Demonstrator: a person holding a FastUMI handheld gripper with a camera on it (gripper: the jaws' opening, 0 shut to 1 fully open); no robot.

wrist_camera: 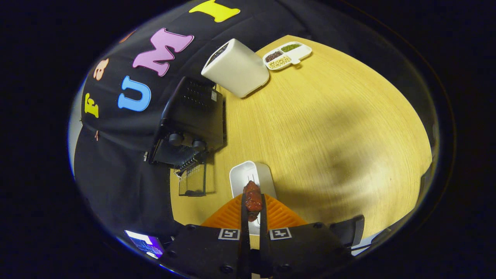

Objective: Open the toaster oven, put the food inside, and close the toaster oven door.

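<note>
Counting from the toaster oven [190, 116]: I see one oven, black, with two round knobs and its glass door [192, 180] dropped open. One white tray [252, 176] lies beside the open door, one white boxy appliance [236, 68] stands beyond the oven, and one three-compartment dish [287, 55] of beans lies past that, all on one wooden table [329, 128]. My gripper [252, 205] is nearly closed, both fingers pressing one glossy reddish-brown piece of meat [252, 199], lifted over the tray, beside the oven door.
</note>
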